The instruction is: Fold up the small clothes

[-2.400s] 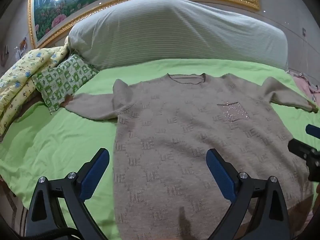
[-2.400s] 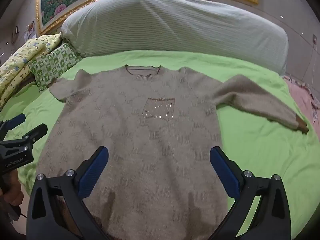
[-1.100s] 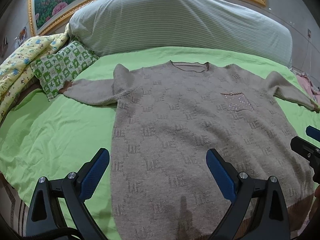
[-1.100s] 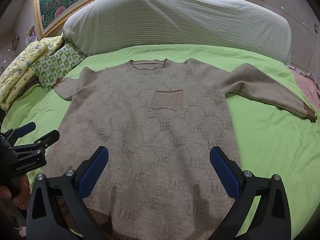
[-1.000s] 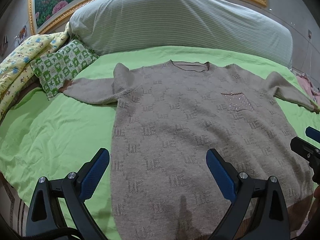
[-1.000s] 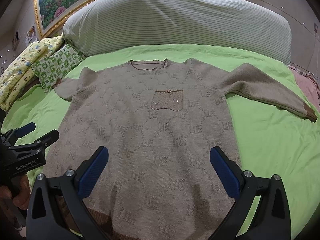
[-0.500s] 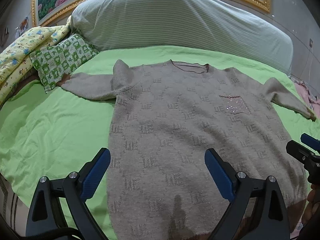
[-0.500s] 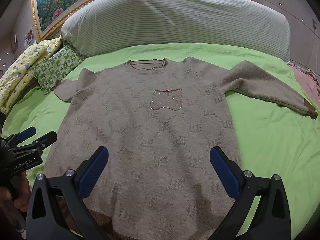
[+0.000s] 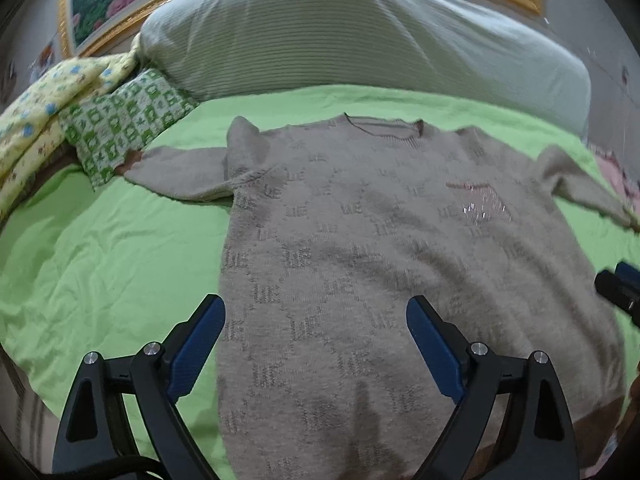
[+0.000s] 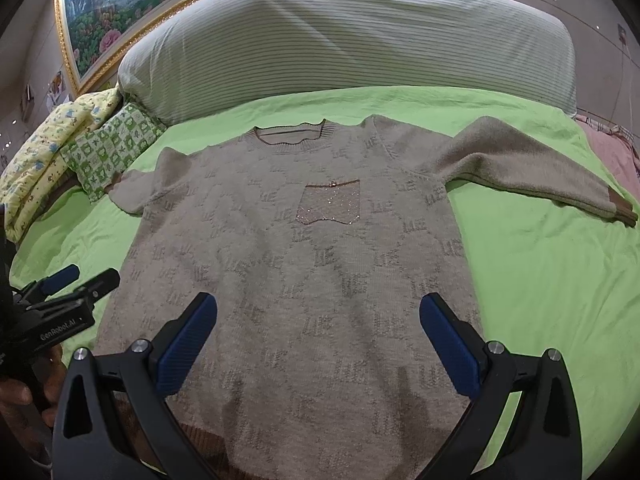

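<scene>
Both grippers are drifting slightly compared with half a second ago, the sweater sitting a touch lower in the left wrist view, which is now blurring with motion. Lying flat and face up on the green bed sheet (image 10: 540, 280) is the beige sweater (image 10: 296, 264), its hem nearest the cameras. The left gripper (image 9: 316, 332) is hovering over the sweater's lower left edge with jaws spread wide and gripping nothing; the right gripper (image 10: 318, 328) is hanging over the lower middle, jaws likewise wide apart and empty. Only the right wrist view is showing the full right sleeve with its brown cuff (image 10: 622, 210) and a hand (image 10: 24, 388) holding the left tool. The sweater is showing a knitted letter pattern, a glittering chest pocket (image 10: 328, 204) and a round brown-trimmed collar. A striped pillow (image 10: 340, 36) is lying beyond it.
</scene>
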`<state>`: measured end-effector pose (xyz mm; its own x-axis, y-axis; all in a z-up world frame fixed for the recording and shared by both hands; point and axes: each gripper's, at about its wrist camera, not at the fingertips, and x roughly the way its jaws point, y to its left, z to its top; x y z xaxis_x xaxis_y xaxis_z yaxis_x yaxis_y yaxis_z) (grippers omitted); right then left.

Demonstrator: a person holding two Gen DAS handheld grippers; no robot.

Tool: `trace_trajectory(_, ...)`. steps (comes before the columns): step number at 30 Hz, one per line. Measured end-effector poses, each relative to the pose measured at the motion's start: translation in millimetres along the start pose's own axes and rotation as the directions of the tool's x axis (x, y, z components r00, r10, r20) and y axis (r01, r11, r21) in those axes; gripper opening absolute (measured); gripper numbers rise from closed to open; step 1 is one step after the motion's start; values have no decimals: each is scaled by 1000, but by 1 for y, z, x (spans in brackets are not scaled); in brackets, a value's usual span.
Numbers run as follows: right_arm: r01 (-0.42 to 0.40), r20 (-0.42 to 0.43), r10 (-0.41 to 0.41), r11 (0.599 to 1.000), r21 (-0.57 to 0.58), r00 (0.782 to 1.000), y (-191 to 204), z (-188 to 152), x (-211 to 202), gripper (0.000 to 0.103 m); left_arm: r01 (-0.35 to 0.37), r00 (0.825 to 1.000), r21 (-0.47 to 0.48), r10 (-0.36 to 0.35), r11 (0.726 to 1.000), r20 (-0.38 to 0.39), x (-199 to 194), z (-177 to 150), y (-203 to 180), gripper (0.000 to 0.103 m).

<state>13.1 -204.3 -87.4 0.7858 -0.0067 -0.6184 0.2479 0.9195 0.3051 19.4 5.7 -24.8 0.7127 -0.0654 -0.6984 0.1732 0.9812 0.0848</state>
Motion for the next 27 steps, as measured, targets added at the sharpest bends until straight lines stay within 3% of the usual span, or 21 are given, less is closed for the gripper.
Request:
trace_trajectory(5,-2,-2,2,1000,1,1000,-2,0,2,101,48,997,-8,-49,999,-54,9,-1,-1,95)
trace_trajectory(12,3,4,-3,999,32,1000,-12,4,6,101,16,999,12,-15,1000,-41,14,7,-5,96)
trace_trajectory(27,37,12,-41,978,207,999,-90,35,20,101,23,999,-10,-23,1000,-33,41,54,-7,98)
